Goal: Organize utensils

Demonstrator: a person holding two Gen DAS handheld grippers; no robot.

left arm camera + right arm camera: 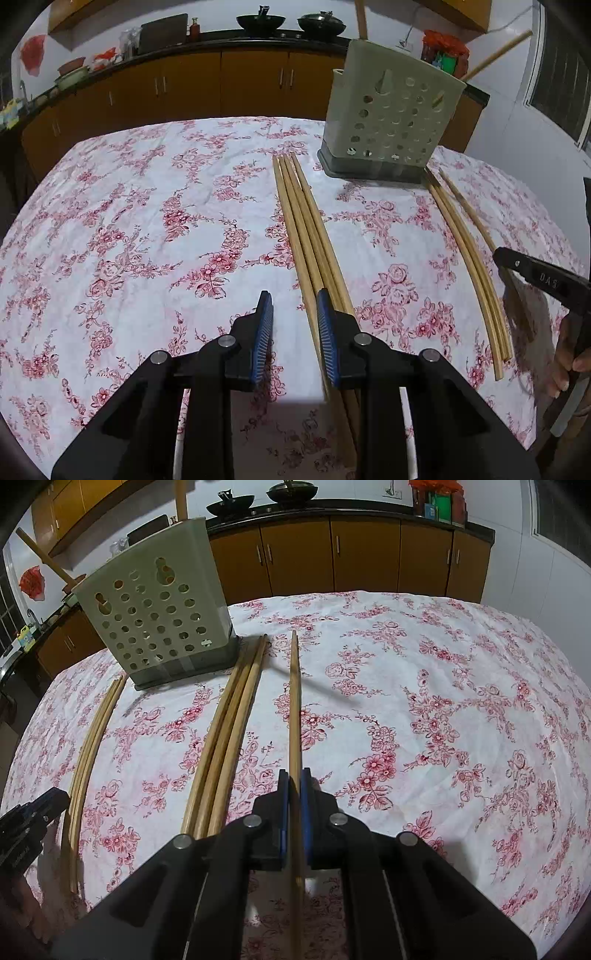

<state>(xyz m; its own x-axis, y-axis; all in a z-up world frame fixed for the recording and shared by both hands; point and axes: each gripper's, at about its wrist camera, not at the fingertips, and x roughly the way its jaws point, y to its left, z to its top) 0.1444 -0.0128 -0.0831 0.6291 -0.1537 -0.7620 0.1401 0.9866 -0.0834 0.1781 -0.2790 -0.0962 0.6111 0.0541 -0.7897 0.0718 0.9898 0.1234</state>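
Perforated holder (pixel 155 609) stands beyond chopstick bundles (pixel 225 738) on floral cloth (pixel 443 701)

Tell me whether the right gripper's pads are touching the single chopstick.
Touching. In the right wrist view the right gripper is shut on the single chopstick, its blue pads pressed against both sides.

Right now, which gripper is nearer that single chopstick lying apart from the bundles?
Right. The right gripper is shut on the single chopstick. The left gripper hangs open over another bundle, with three more chopsticks lying between.
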